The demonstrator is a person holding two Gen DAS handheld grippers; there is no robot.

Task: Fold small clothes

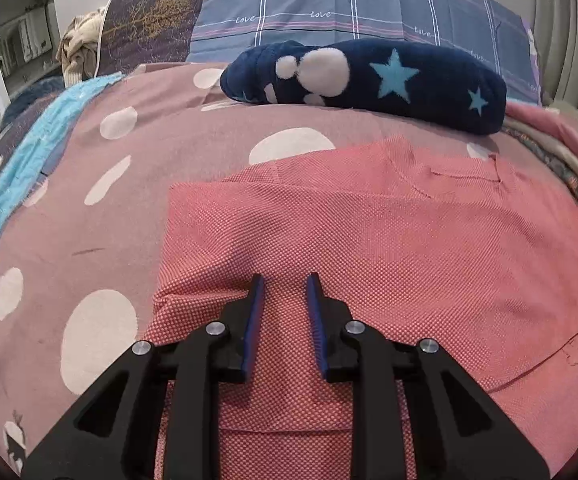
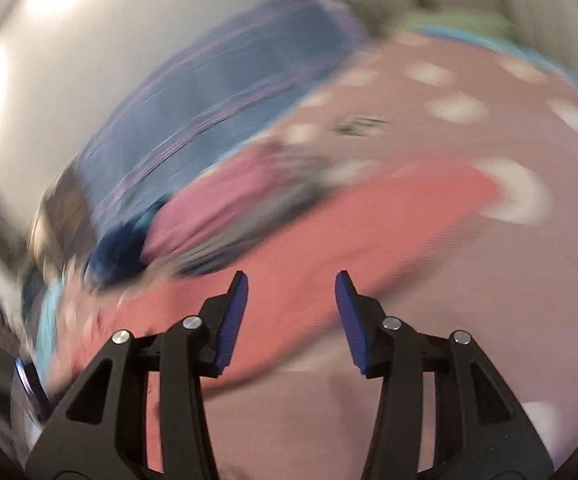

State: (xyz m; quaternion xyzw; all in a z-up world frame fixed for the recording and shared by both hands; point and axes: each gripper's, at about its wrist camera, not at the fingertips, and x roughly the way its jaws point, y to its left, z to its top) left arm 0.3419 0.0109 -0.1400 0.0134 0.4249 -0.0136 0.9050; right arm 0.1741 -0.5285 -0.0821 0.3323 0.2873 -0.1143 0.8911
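A small coral-pink knit shirt [image 1: 369, 232] lies flat on a pink bedspread with white dots [image 1: 69, 200]. Its left side is folded over, and the neckline sits at the far right. My left gripper [image 1: 285, 284] hovers over the shirt's near left part with the jaws a little apart and nothing between them. In the right wrist view, which is heavily blurred by motion, my right gripper [image 2: 291, 280] is open and empty above the shirt [image 2: 289, 232].
A navy plush blanket roll with stars [image 1: 369, 80] lies beyond the shirt, before a blue plaid pillow [image 1: 329, 4]. Folded clothes [image 1: 561, 152] are stacked at the right. A turquoise cloth [image 1: 21, 160] runs along the bed's left side.
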